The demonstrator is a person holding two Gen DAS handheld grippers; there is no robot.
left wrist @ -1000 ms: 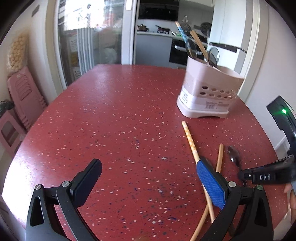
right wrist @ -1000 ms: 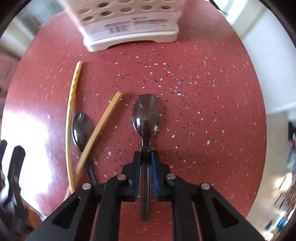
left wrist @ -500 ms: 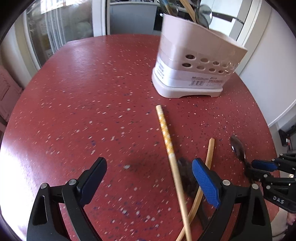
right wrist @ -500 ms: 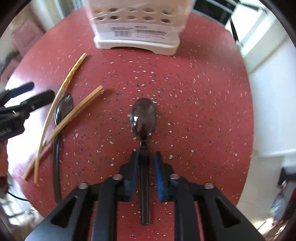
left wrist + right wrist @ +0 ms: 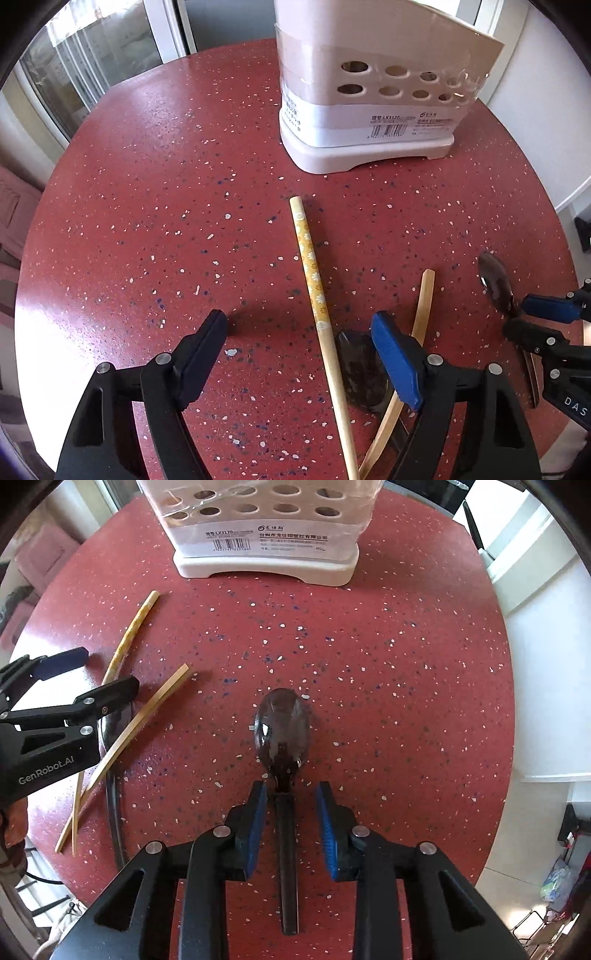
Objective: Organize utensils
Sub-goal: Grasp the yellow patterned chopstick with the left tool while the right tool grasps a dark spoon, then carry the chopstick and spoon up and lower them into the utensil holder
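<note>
A dark metal spoon [image 5: 282,723] lies flat on the red speckled table [image 5: 147,184], bowl toward the holder. My right gripper [image 5: 290,788] points down over its handle, open, with the handle between the pads and a gap on each side. My left gripper [image 5: 299,321] is open, wide, low over a flower-patterned chopstick [image 5: 310,258]. Just right of that lie a second dark spoon [image 5: 360,365], partly hidden by the blue pad, and a plain bamboo chopstick [image 5: 424,299]. The pale pink utensil holder [image 5: 369,110] stands beyond them.
The holder [image 5: 266,524] has a perforated wall and a barcode label. In the right wrist view the left gripper [image 5: 107,670] straddles the patterned chopstick [image 5: 135,627]. The table's round edge drops off at the right. Glass doors stand behind the far left edge.
The right jaws, shut on the spoon handle before, have come apart and the spoon rests on the table. My left gripper has moved in over the chopsticks and tipped downward.
</note>
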